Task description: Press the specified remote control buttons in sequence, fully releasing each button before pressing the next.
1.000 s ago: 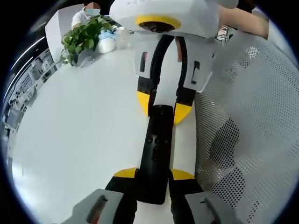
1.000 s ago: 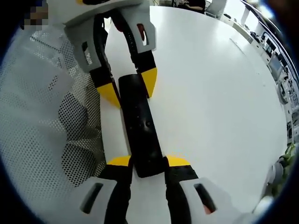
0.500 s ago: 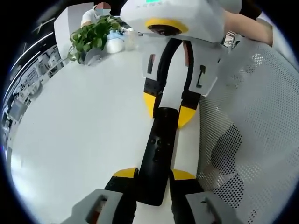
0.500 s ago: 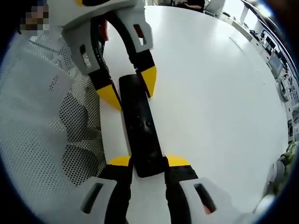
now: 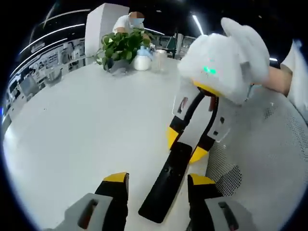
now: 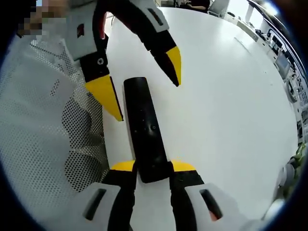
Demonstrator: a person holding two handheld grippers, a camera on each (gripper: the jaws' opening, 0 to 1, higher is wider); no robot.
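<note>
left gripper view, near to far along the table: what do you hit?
left gripper → black remote → right gripper, shut on the remote's far end → bare white table → potted plant with a white bottle beside it

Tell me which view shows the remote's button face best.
The right gripper view: the black remote runs lengthwise up the middle, its top face toward the camera, held by the right tongs. In the left gripper view it lies foreshortened between the open left tongs.
</note>
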